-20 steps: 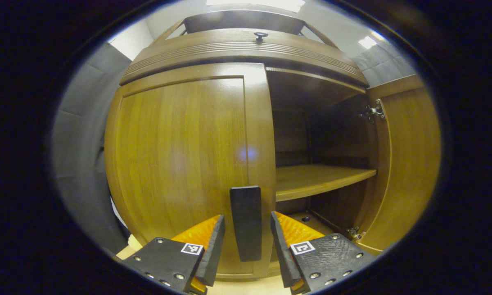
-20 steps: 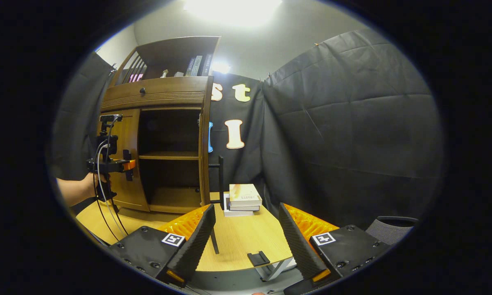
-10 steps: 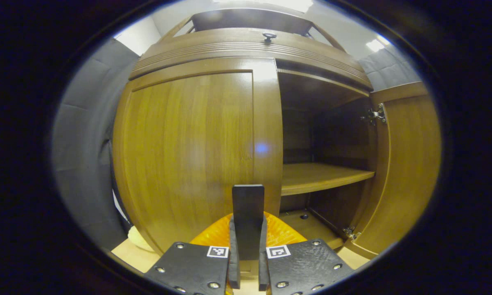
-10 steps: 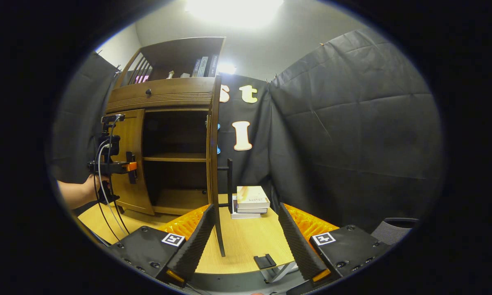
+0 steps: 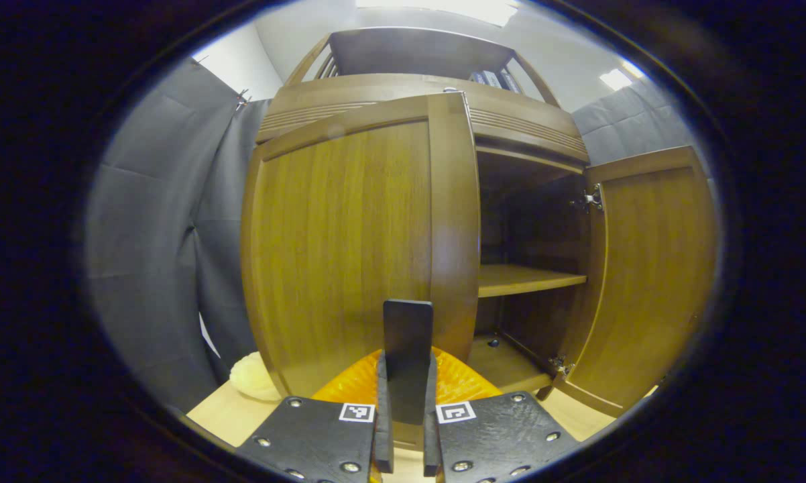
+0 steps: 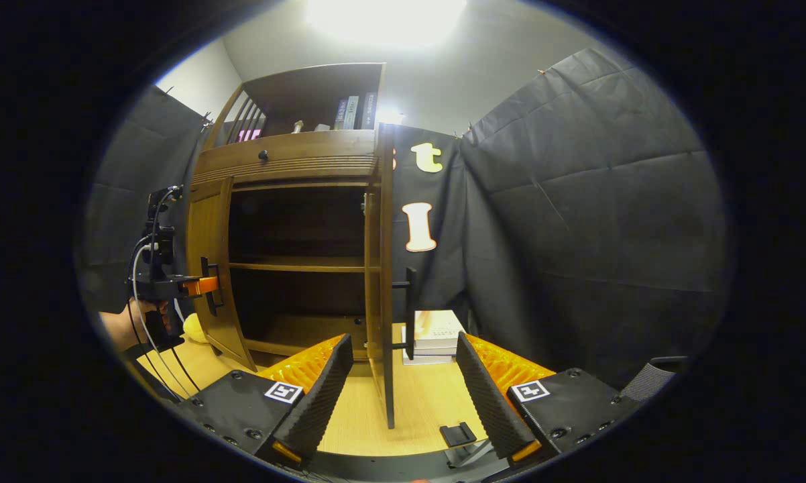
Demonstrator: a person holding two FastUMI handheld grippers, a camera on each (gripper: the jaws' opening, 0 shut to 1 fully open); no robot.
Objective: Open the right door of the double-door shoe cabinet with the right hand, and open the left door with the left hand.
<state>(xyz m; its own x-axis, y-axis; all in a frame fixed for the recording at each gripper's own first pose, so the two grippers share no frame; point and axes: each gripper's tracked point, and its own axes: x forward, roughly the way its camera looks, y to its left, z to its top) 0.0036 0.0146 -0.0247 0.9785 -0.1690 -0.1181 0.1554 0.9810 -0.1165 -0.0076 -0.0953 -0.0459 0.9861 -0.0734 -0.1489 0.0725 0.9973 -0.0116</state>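
Note:
The brown wooden shoe cabinet (image 6: pixel 289 161) stands on a light table. In the left gripper view its left door (image 5: pixel 349 235) is swung partly out, and my left gripper (image 5: pixel 406 416) is shut on that door's black bar handle (image 5: pixel 408 335). The right door (image 5: pixel 644 275) stands wide open, showing a shelf (image 5: pixel 527 278) inside. In the right gripper view my right gripper (image 6: pixel 403 396) is open and holds nothing. It hangs back from the right door's edge (image 6: pixel 384 282) and its black handle (image 6: pixel 411 312). Farther left in that view a hand holds the left gripper (image 6: pixel 205 288) at the left door.
A stack of books (image 6: pixel 436 329) lies on the table (image 6: pixel 416 409) behind the right door. A pale yellowish object (image 5: pixel 255 379) sits at the cabinet's left foot. Books (image 6: pixel 353 111) stand on the cabinet's top shelf. Black cloth walls close in both sides.
My left gripper closed on the left door's handle and drew the door outward. The right gripper stayed open and turned slightly, so the cabinet sits nearer the middle of its view.

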